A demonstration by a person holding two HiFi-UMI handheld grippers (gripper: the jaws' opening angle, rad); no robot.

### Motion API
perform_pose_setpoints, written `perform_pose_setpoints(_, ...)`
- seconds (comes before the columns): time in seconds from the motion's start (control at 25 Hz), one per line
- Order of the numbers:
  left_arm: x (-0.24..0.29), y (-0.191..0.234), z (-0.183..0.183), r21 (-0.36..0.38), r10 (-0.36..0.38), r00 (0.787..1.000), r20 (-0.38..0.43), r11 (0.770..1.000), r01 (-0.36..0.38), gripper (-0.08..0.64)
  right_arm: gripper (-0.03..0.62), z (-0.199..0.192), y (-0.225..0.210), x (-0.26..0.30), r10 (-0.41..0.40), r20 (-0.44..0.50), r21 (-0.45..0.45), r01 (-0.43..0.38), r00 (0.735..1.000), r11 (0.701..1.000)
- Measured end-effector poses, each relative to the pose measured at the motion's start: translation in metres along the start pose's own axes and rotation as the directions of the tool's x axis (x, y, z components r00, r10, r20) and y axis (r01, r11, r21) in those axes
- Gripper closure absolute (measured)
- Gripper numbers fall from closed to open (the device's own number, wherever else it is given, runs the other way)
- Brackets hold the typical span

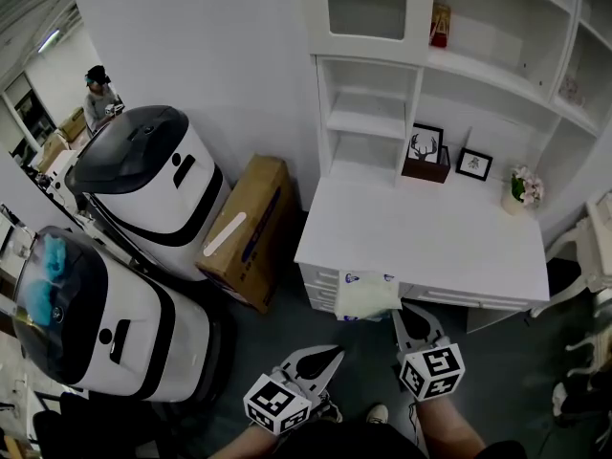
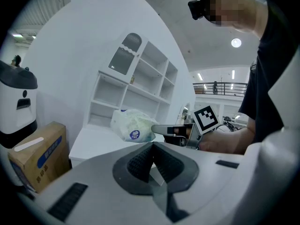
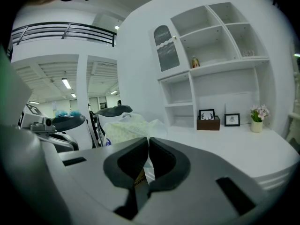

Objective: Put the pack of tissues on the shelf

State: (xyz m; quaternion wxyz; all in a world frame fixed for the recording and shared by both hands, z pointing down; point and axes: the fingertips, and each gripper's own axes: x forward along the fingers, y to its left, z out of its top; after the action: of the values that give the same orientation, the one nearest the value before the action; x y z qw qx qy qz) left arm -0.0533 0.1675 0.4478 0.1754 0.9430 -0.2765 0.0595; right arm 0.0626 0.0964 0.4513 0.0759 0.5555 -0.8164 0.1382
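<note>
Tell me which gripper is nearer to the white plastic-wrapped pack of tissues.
Right. The right gripper is shut on the white plastic-wrapped pack of tissues at the white desk's front edge; the left gripper, shut and empty, hangs apart from it, to its left.

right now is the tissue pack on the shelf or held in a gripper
Held. The right gripper is shut on the tissue pack by its wrapper, at the desk edge.

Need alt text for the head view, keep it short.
Seen from above, the right gripper holds a pack of tissues at the front edge of a white desk, with the left gripper shut and lower beside it. White shelves rise behind the desk; a cardboard box and two white machines stand to the left.
</note>
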Motion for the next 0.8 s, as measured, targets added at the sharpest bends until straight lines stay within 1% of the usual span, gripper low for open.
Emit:
perform_pose_setpoints(0.52,-0.018,0.041,0.008,0.015,-0.053,0.999,-0.003,0.998,0.053,0.555,0.584,0.006,0.021,0.030,-0.058,0.005,-0.002,0.058,0.998,0.998)
perform_pose_setpoints(0.8,-0.030,0.049,0.013,0.028,-0.062,0.998,0.014,0.998,0.062,0.555,0.584,0.012,0.034,0.033,-0.071,0.015,-0.018,0.072,0.997,0.997)
